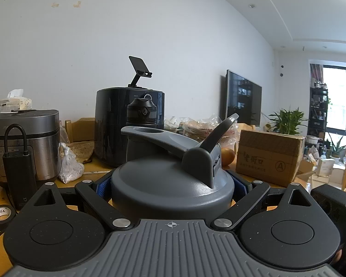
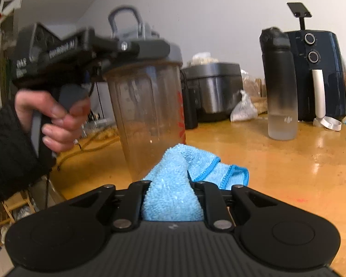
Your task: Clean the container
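A clear shaker bottle (image 2: pixel 147 106) with red lettering and a grey flip-top lid (image 1: pixel 173 184) stands upright at the table's near edge. My left gripper (image 1: pixel 171 184) is shut around the lid's rim, blue pads on both sides. In the right wrist view a hand (image 2: pixel 55 120) holds that left gripper (image 2: pixel 147 46) by its handle. My right gripper (image 2: pixel 171 191) is shut on a bunched blue microfibre cloth (image 2: pixel 184 161). The cloth sticks out forward and lies against the bottle's lower wall; the bottle's base is hidden behind it.
On the yellow wooden table (image 2: pixel 288 161) stand a black-topped water bottle (image 2: pixel 280 80), a dark air fryer (image 2: pixel 318 73), a steel rice cooker (image 1: pixel 23 143), a black box-shaped device (image 1: pixel 18 175), a tape roll (image 1: pixel 2 214) and a cardboard box (image 1: pixel 269 157).
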A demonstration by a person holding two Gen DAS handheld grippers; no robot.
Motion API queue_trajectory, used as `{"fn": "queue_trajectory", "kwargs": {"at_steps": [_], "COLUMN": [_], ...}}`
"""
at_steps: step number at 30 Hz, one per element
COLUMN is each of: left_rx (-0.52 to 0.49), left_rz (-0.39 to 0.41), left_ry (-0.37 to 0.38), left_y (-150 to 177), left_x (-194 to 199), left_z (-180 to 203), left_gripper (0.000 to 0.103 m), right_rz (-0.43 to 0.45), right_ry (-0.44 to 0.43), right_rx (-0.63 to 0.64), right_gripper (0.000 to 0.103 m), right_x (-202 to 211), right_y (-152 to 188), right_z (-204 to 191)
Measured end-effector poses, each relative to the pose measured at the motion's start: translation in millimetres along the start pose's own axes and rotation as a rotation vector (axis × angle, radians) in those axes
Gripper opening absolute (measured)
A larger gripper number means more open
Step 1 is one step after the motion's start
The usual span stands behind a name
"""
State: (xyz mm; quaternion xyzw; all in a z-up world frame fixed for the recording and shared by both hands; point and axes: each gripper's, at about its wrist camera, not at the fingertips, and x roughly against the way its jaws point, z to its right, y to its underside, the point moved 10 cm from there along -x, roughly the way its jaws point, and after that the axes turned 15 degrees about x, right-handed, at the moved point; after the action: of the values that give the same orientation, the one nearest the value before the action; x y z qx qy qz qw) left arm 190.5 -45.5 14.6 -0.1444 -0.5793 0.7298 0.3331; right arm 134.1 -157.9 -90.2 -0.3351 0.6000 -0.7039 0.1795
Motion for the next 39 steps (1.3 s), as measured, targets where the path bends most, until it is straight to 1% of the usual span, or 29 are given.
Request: {"fn": "queue_trajectory", "kwargs": {"at_steps": [6,13,22,33,39], "left_rx": [0.004,0.004,0.006,0.005,-0.001], "left_rz": [0.004,0.008,0.013,0.015,0.004], "left_ry": [0.002,0.002,0.001,-0.004,0.041], "left_y": [-2,-2,-1,0,1], "left_x": [-1,-1,-1,0,0], "left_z": [-1,-2,-2,-2,-1], "left_gripper": [0.095,0.095,0.095,0.095,0.095], "right_rz": [0.052,0.077,0.133,0.159,0.151], "right_ry": [0.012,0.036,0.075,0.105,0.099], "right_rx": [0.002,0.005,-0.011,-0.010,-0.003], "right_gripper": [0.009,0.010,0.011,0.012,0.012], "right_x": [18,31,64,87,89], "right_y": [-12,-20,-30,-38,-34], "right_z": [1,3,14,30,26]}}
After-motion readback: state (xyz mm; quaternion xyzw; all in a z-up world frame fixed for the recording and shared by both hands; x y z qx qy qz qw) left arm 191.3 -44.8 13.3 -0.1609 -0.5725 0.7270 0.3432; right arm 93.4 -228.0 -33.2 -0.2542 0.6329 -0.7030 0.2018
